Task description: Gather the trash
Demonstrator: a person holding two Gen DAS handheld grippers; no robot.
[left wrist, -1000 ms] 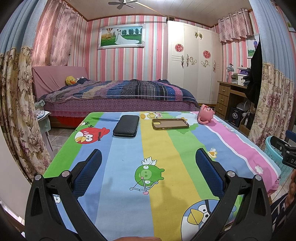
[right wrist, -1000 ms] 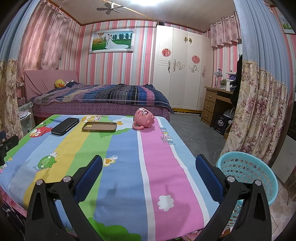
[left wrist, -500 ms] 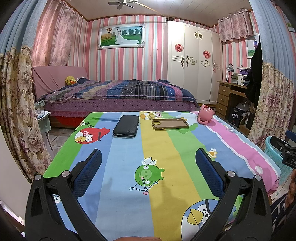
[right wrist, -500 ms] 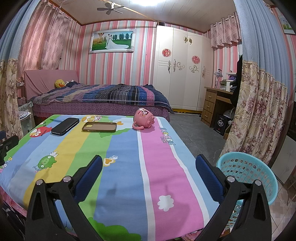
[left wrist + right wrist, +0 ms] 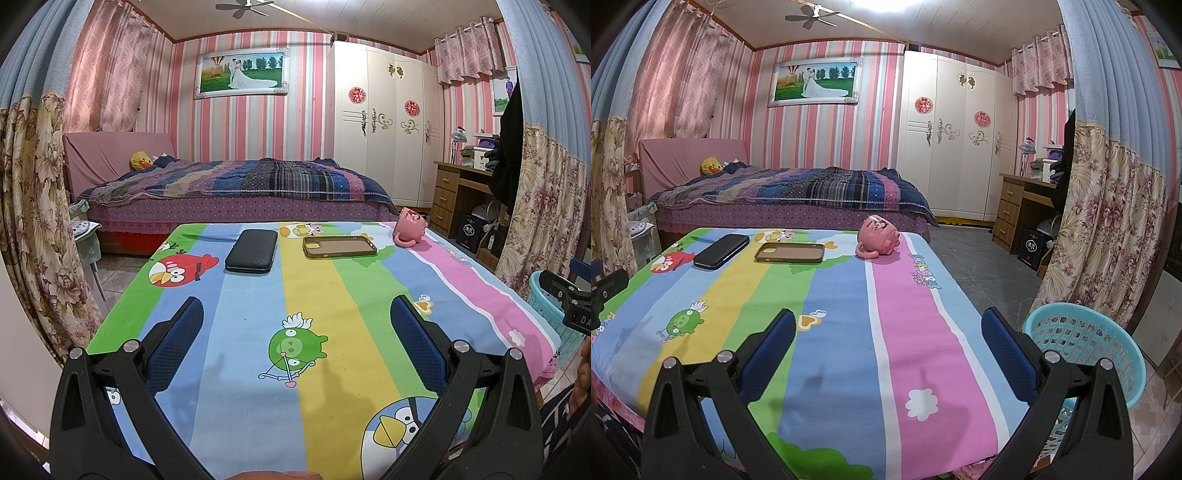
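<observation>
Blue basket (image 5: 550, 314) cut off at right edge of the left wrist view behind the right gripper (image 5: 565, 299), itself mostly out of frame; basket's lower part hidden behind gripper arm in right wrist view; desk clutter (image 5: 1043, 166) too small to tell.

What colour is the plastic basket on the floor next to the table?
The round plastic lattice basket is light turquoise blue. It shows best in the right wrist view.

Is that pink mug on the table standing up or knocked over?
Knocked over. The pink mug lies on its side on the tablecloth, its handle resting on the cloth and its rim facing sideways rather than up.
</observation>
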